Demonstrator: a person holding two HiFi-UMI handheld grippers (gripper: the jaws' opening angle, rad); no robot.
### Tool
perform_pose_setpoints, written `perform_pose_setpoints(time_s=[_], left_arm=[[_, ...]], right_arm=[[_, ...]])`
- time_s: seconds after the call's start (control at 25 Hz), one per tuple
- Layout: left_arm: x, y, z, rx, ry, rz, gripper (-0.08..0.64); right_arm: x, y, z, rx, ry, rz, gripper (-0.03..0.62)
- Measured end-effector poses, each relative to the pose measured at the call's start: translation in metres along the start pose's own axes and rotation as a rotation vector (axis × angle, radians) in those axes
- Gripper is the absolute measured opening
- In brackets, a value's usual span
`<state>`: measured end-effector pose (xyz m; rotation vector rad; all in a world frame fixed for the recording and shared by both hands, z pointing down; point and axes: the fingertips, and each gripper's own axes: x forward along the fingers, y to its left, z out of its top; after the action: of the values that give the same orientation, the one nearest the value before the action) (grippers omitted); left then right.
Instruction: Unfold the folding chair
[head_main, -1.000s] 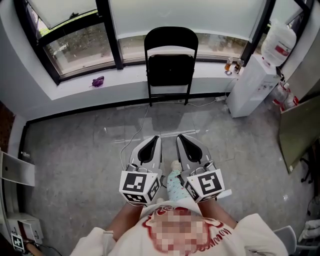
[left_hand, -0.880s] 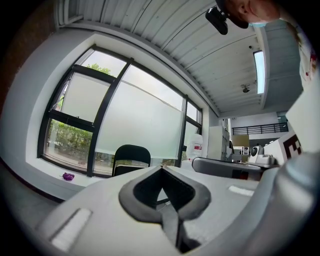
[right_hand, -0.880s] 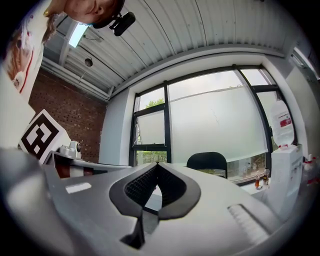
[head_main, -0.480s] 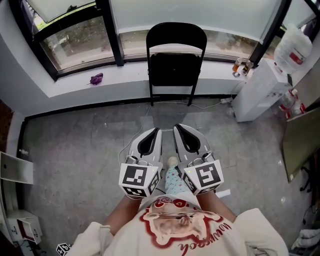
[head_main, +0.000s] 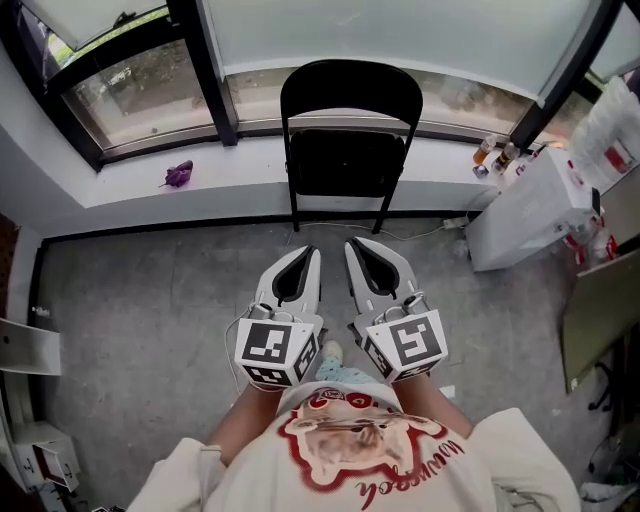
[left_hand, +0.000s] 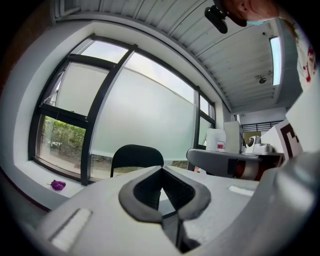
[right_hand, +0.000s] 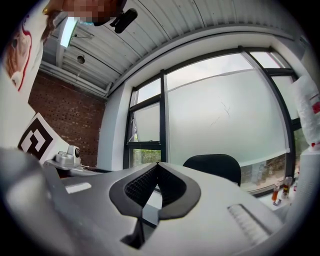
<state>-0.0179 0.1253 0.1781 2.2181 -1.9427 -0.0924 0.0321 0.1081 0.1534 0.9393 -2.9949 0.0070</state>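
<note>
By the window (head_main: 130, 80) stands the folding chair (head_main: 345, 150), seemingly folded; left gripper (head_main: 309, 254) and right gripper (head_main: 352, 246) jaws closed, empty.

White left tongs (head_main: 311, 253), right tongs (head_main: 352, 245); red-printed cream shirt (head_main: 372, 470).

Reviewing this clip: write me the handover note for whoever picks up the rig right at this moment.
Left gripper: shut, empty, held level, pointing at the chair.
Right gripper: shut, empty, beside the left one.
Folding chair: folded flat, upright against the window ledge, ahead of both grippers, untouched.
Done: nothing on the chair yet.
Left to do: reach it, open the jaws, grip it and swing the seat down.
</note>
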Motion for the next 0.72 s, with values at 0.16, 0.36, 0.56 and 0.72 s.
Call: perform_pose_setpoints(time_s=[0.16, 0.36, 0.56, 0.72], left_arm=[[0.051, 0.012, 0.010, 0.001, -0.014, 0.016, 0.005], [0.082, 0.019, 0.006, 0.002, 0.005, 0.024, 0.005], [0.099, 0.028, 0.000, -0.020, 0.038, 0.021, 0.005], [0.114, 0.035, 0.007, -0.017, 0.034, 0.019, 0.005]], right_arm=[[0.036, -0.039, 0.004, -0.001, -0.005, 0.016, 0.021], [0.060, -0.069, -0.004, 0.025, 0.006, 0.013, 0.021], [0.080, -0.074, -0.011, 0.026, 0.029, 0.038, 0.021], [0.092, -0.082, -0.006, 0.017, 0.018, 0.045, 0.021]])
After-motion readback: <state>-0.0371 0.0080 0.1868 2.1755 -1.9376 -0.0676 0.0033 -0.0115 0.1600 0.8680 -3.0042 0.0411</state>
